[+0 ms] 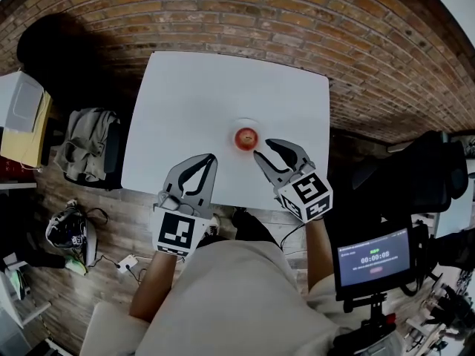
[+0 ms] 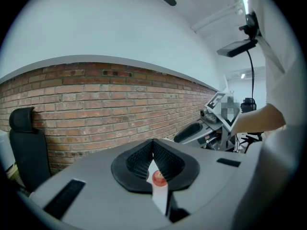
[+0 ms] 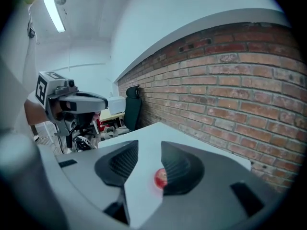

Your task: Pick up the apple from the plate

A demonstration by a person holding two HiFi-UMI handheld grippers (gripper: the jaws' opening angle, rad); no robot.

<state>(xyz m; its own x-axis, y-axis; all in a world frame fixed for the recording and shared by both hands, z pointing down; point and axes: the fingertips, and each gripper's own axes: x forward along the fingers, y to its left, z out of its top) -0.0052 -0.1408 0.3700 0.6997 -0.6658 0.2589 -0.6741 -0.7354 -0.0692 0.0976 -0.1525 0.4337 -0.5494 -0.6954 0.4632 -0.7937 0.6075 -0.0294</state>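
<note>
A red apple (image 1: 246,137) sits on a small white plate (image 1: 246,121) near the front of the white table (image 1: 193,102). My right gripper (image 1: 262,147) is just to the right of the apple, near side, with its jaws apart and nothing between them. In the right gripper view the apple (image 3: 160,178) lies ahead of the right gripper (image 3: 149,145), partly behind its right jaw. My left gripper (image 1: 213,157) hovers over the table's front edge, left of the plate, tips together and empty. The apple (image 2: 159,178) shows ahead of the left gripper (image 2: 153,142) in the left gripper view.
The table stands against a brick wall (image 1: 297,13). A chair draped with clothes (image 1: 89,143) is at the table's left, a bag (image 1: 67,230) lies on the wooden floor, and a small screen on a stand (image 1: 373,258) is at the lower right.
</note>
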